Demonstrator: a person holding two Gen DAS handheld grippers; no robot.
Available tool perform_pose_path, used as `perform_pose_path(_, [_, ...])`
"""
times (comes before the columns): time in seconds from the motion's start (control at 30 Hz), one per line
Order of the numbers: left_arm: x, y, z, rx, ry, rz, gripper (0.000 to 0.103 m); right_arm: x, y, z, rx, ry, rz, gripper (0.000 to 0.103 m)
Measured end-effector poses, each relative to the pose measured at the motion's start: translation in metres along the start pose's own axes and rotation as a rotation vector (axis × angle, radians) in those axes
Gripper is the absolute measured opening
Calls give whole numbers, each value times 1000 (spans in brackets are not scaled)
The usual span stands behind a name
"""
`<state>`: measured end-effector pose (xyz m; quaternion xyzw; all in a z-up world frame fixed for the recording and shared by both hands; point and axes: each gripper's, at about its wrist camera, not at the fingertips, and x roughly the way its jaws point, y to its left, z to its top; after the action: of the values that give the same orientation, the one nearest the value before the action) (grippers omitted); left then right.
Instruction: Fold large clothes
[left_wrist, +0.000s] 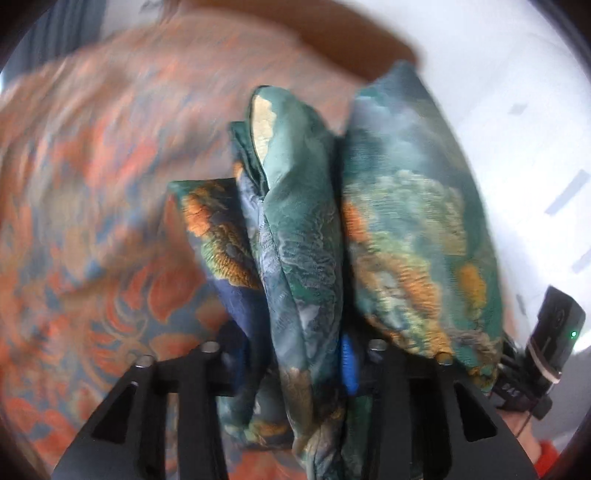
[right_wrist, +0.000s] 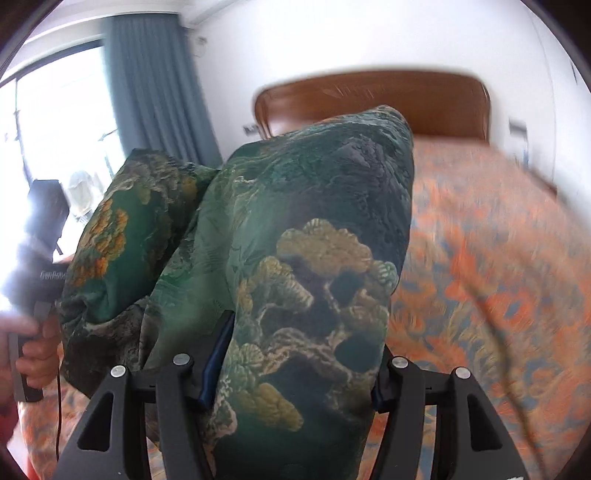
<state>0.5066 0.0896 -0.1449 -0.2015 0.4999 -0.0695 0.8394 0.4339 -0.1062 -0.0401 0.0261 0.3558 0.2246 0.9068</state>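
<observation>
A large green garment (left_wrist: 303, 236) printed with teal, gold and orange landscape patterns hangs bunched in folds above the bed. My left gripper (left_wrist: 295, 369) is shut on a thick bundle of it, which drapes over both fingers. My right gripper (right_wrist: 295, 373) is shut on another part of the same garment (right_wrist: 306, 236), which covers the gap between the fingers. The right gripper also shows at the right edge of the left wrist view (left_wrist: 546, 347). The left gripper and the hand holding it show at the left edge of the right wrist view (right_wrist: 37, 280).
A bed with an orange and blue patterned cover (right_wrist: 491, 280) lies below and beyond the garment; it also shows in the left wrist view (left_wrist: 92, 192). A brown wooden headboard (right_wrist: 373, 103) stands against a white wall. Blue-grey curtains (right_wrist: 155, 88) hang by a bright window at left.
</observation>
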Motion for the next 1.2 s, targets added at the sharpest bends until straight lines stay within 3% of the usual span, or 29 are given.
perform_pose_path(0.07, [22, 23, -8, -74, 30, 21, 60, 46, -28, -14, 107, 135, 7, 70])
perform_pose_path(0.1, [21, 34, -12, -110, 9, -20, 65, 61, -39, -23, 152, 177, -2, 74])
perform_pose_path(0.13, [14, 45, -17, -143, -21, -67, 71, 68, -49, -30, 203, 178, 9, 77])
perform_pose_path(0.2, [-3, 49, -21, -132, -59, -75, 71, 62, -64, -36, 293, 125, 78, 86])
perform_pose_path(0.3, [-48, 38, -39, -27, -167, -28, 74, 41, -71, -36, 339, 99, 115, 86])
perform_pose_path(0.47, [-128, -14, -105, 187, -376, 174, 100, -40, -52, -39, 236, -9, 15, 86])
perform_pose_path(0.57, [-164, -40, -153, 265, -490, 297, 102, -98, -19, -56, 103, -75, -81, 90])
perform_pose_path(0.63, [-178, -53, -168, 292, -515, 325, 102, -128, -3, -64, 26, -105, -156, 97])
perform_pose_path(0.73, [-196, -72, -192, 316, -517, 390, 102, -168, 15, -79, -45, -167, -246, 100])
perform_pose_path(0.83, [-211, -85, -209, 313, -535, 417, 102, -197, 32, -90, -48, -212, -319, 100])
perform_pose_path(0.97, [-234, -97, -232, 299, -546, 392, 102, -224, 50, -108, -25, -219, -408, 100])
perform_pose_path(1.13, [-245, -109, -263, 316, -648, 493, 103, -246, 67, -136, -10, -224, -411, 100])
perform_pose_path(1.2, [-241, -110, -277, 316, -601, 517, 103, -254, 71, -147, 8, -234, -419, 100])
